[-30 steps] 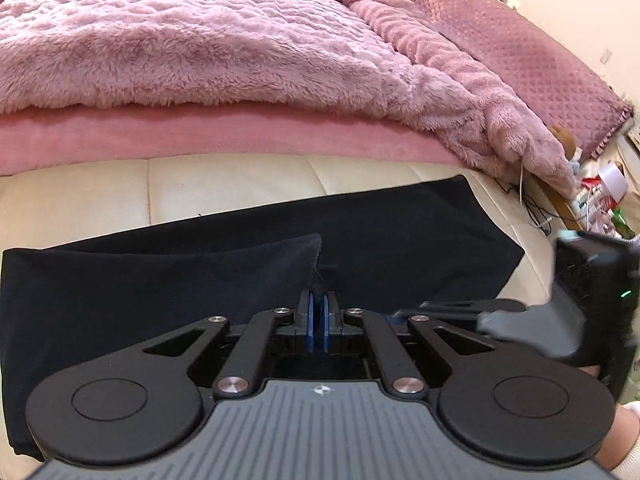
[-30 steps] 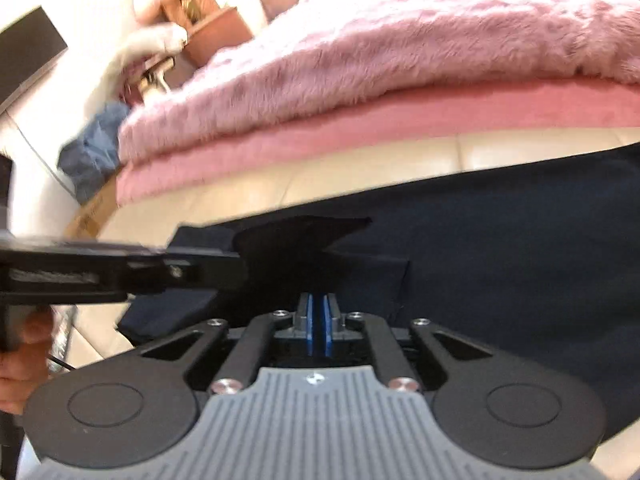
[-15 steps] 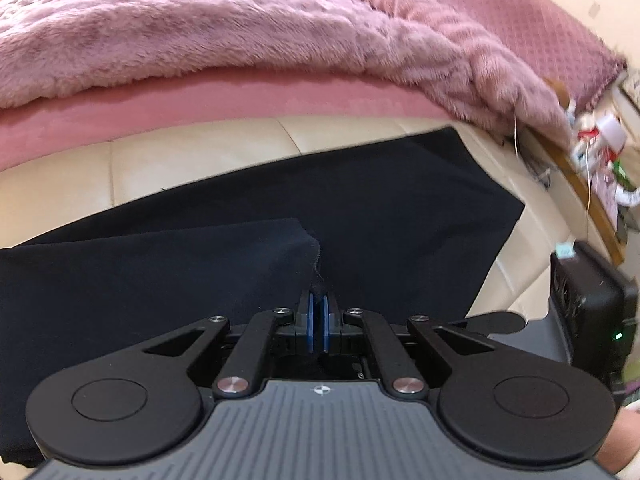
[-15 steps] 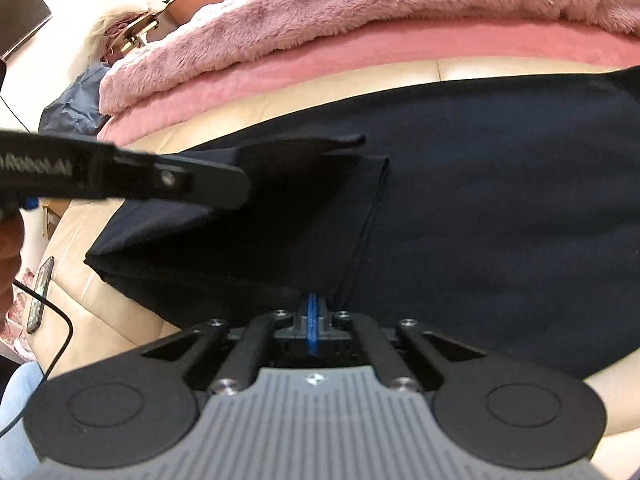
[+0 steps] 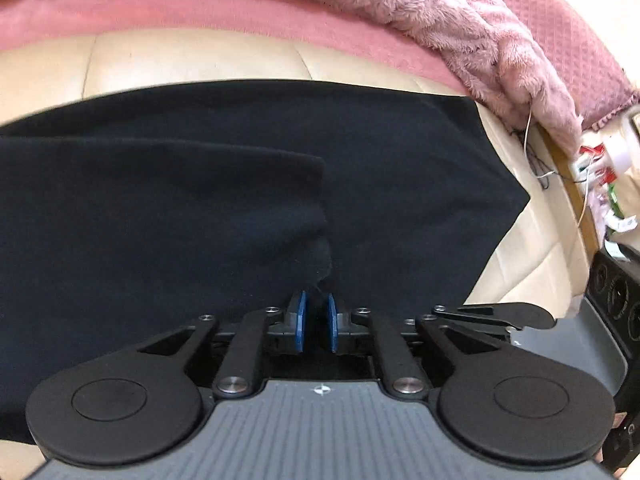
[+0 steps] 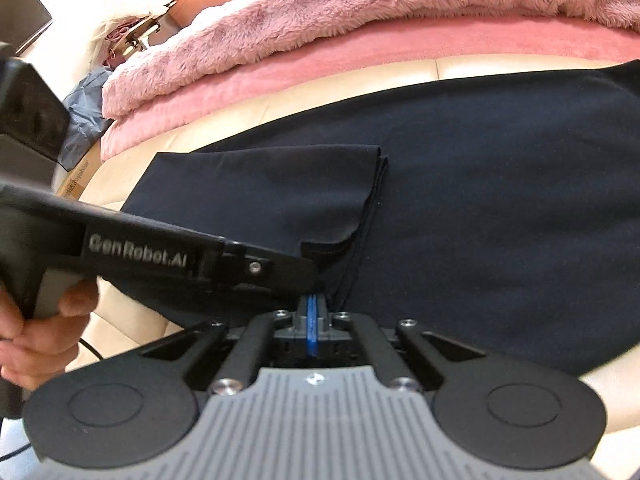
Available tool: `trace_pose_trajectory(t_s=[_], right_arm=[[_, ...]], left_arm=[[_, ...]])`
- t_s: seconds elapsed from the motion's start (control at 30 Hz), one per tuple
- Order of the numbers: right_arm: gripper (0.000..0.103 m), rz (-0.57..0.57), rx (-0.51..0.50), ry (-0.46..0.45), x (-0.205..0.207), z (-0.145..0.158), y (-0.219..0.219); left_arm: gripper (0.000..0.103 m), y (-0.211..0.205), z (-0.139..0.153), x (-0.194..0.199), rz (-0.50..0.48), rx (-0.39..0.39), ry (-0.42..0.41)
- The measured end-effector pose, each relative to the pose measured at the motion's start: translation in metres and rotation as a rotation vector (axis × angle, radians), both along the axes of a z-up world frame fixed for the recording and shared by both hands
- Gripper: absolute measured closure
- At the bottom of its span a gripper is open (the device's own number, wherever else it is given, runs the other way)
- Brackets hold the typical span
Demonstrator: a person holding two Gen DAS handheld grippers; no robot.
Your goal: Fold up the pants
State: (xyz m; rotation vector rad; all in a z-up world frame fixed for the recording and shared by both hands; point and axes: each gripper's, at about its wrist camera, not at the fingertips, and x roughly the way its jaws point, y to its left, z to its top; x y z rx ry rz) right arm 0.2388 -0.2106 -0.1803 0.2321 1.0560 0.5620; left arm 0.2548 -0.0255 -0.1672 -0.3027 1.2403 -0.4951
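Dark navy pants (image 5: 400, 168) lie flat on a cream leather bench (image 5: 192, 60); a folded-over layer (image 5: 160, 208) covers their left part, also seen in the right wrist view (image 6: 280, 192). My left gripper (image 5: 316, 312) has its blue pads slightly apart, with the corner of the folded layer lying loose just at their tips. My right gripper (image 6: 313, 312) is shut, its pads pressed together at the near edge of the fold. The left gripper's body (image 6: 160, 252) crosses the right wrist view from the left.
A fluffy pink blanket (image 5: 440, 12) and a pink sheet lie on the bed behind the bench. Cables and clutter (image 5: 592, 168) sit at the right. A cardboard box and blue cloth (image 6: 84, 120) lie at the far left.
Both grippers lowered the folded layer onto the pants and drew toward the near edge. The left gripper's pads have parted from shut, releasing the cloth corner.
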Motion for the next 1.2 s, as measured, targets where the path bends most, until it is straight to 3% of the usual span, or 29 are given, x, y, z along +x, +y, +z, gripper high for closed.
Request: trace_pose_trajectory(t_s=[0.17,0.3,0.37,0.47,0.57,0.77,1.0,1.1,1.2], right_arm=[[0.097,-0.040,-0.025,-0.002,-0.006,0.009,-0.018],[0.076,-0.100,0.014,0.009,-0.001,0.012,-0.032],[0.074,-0.129,0.063,0.021,0.002,0.013,-0.037],[0.074,-0.171,0.160,0.063,0.012,0.009,-0.040],[0.073,-0.210,0.173,0.096,0.023,0.001,-0.038],[0.078,-0.255,0.252,0.166,0.037,-0.014,-0.036],[0.103,-0.286,0.309,0.214,0.040,-0.025,-0.033],[0.103,-0.282,0.294,0.201,0.042,-0.018,-0.028],[0.103,-0.245,0.254,0.144,0.042,0.007,-0.016]], left_arm=[[0.084,0.005,-0.003,0.000,0.017,-0.072,0.035],[0.083,0.021,0.009,-0.005,0.062,-0.102,-0.011],[0.083,0.034,0.016,-0.007,0.111,-0.069,-0.058],[0.083,0.038,0.019,-0.008,0.131,0.055,-0.113],[0.083,0.039,0.014,-0.008,0.116,0.087,-0.108],[0.083,0.044,0.001,-0.008,0.132,0.064,-0.099],[0.083,0.047,0.002,-0.014,0.153,0.046,-0.102],[0.083,0.051,0.013,-0.021,0.173,0.036,-0.130],[0.083,0.063,0.034,-0.032,0.219,0.039,-0.196]])
